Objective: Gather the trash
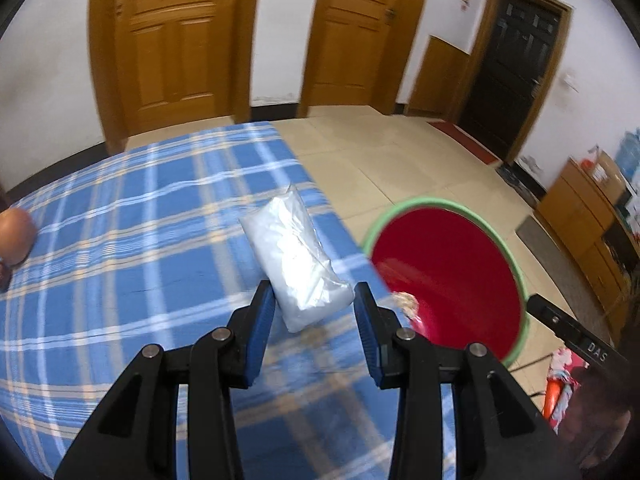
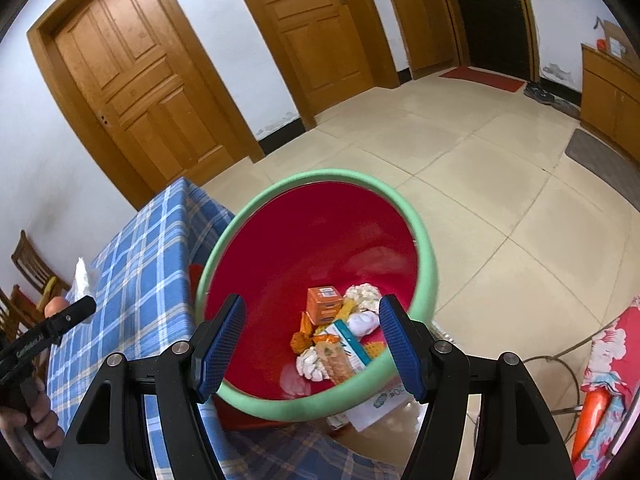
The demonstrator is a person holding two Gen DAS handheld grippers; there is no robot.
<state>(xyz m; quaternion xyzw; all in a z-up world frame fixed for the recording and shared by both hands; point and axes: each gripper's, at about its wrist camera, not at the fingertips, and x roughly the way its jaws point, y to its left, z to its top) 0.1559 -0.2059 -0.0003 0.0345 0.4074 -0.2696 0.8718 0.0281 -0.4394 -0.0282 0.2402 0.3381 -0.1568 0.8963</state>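
Note:
A clear plastic bag of white stuff [image 1: 296, 258] lies on the blue plaid tablecloth [image 1: 132, 216] near the table's right edge. My left gripper [image 1: 314, 316] is open, its blue pads either side of the bag's near end, apart from it. A red bin with a green rim [image 1: 452, 276] stands on the floor beside the table. In the right wrist view my right gripper [image 2: 312, 340] is open and empty above the bin [image 2: 288, 248]. The bin holds an orange box [image 2: 323, 304], crumpled white paper [image 2: 362, 294] and wrappers [image 2: 336, 356].
An orange round object [image 1: 14, 236] sits at the table's left edge. Wooden chairs [image 2: 28, 276] stand beyond the table. A red patterned cloth and an orange item [image 2: 600, 392] are on the right. A wooden cabinet [image 1: 588, 216] lines the right wall. Tiled floor lies beyond.

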